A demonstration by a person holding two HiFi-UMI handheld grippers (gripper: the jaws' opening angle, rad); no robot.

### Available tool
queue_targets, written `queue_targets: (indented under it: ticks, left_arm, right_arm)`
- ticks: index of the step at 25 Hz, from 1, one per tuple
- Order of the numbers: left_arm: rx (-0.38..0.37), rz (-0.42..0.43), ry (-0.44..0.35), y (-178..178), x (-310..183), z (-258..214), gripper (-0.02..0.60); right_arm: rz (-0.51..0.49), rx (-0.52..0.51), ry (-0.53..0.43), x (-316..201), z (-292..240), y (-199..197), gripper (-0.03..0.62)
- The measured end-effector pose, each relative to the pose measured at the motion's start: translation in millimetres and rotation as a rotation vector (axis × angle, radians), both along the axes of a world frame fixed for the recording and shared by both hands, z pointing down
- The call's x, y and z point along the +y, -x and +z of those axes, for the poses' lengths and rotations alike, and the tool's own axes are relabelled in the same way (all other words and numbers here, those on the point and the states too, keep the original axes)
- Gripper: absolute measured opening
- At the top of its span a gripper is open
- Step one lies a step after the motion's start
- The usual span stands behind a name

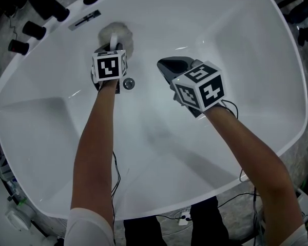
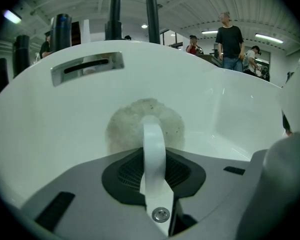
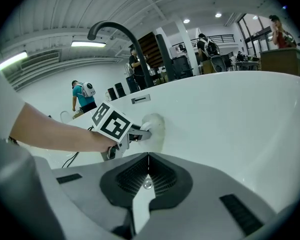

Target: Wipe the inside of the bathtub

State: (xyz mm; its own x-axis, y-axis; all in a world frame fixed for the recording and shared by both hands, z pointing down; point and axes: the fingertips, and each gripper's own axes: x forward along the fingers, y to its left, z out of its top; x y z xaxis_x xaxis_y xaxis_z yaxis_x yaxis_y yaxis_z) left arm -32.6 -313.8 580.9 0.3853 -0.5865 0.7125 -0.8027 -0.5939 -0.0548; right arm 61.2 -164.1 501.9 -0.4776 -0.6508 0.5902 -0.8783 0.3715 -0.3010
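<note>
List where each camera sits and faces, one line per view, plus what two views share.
Head view: on the person's head, facing steeply down into the bathtub; both forearms, left gripper and right gripper show.
Left gripper view: on the left gripper, facing the tub wall; jaws shut on the handle of the scrub pad, below the overflow slot.
Right gripper view: on the right gripper, facing across the tub; jaws together, empty; left forearm shows.
Shared: head and right gripper views both show the left gripper holding the scrub pad.
</note>
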Motion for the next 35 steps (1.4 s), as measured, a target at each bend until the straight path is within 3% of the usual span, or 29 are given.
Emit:
queue_targets:
  ticks: [13, 27, 35]
  left_arm:
    - [0.011, -0.105, -0.002, 108.0, -9.5, 2.4, 0.094]
    - [-0.006, -0.151, -0.009, 217.1, -12.4, 1.9, 0.094]
    - [-0.007, -0.205, -0.029, 238.6, -1.5, -19.1, 0.094]
  right_arm:
    - [-0.066, 0.016, 0.005, -16.3, 0.8, 81.4, 0.020]
    - [-0.139, 0.027, 0.010, -30.2, 6.2, 172.1, 0.020]
    - [-0.183, 0.034, -0.006, -15.0, -7.0, 175.1, 0.020]
